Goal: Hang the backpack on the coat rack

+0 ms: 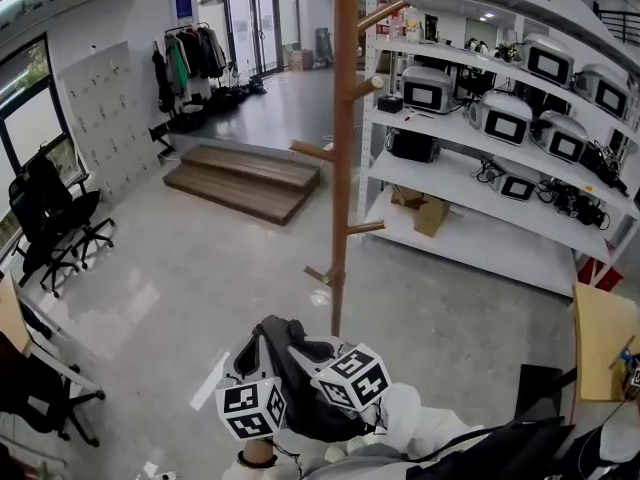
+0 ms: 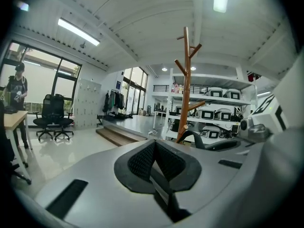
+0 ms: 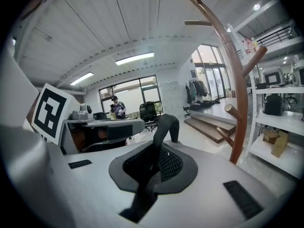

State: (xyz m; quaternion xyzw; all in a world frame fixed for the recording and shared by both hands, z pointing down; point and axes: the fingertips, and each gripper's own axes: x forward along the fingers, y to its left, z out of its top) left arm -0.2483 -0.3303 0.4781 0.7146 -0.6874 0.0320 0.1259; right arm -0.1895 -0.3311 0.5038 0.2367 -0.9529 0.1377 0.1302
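I hold the backpack [image 1: 300, 378] up between my two claws, low and close in front of me, over the pale floor [image 1: 200, 258]. My right claw [image 3: 152, 167] is clamped on a dark strap [image 3: 164, 127] of the bag: the strap comes up from between the closed pads and curls over in a loop just past them. My left claw [image 2: 154, 167] has its pads pressed together too, with a thin dark band of the bag pinched in the seam; a black arc of strap [image 2: 195, 137] shows just beyond the tips. From the head view the two marker cubes sit side by side on top of the bag, nearly touching. The coat rack [image 1: 343, 148], a tall wooden pole with short pegs angling off both sides, stands straight ahead, its foot just beyond the bag's upper edge. The bag hangs lower than every peg and rests on none of them. White shelving [image 1: 480, 238] loaded with appliances stands to the right of the rack.
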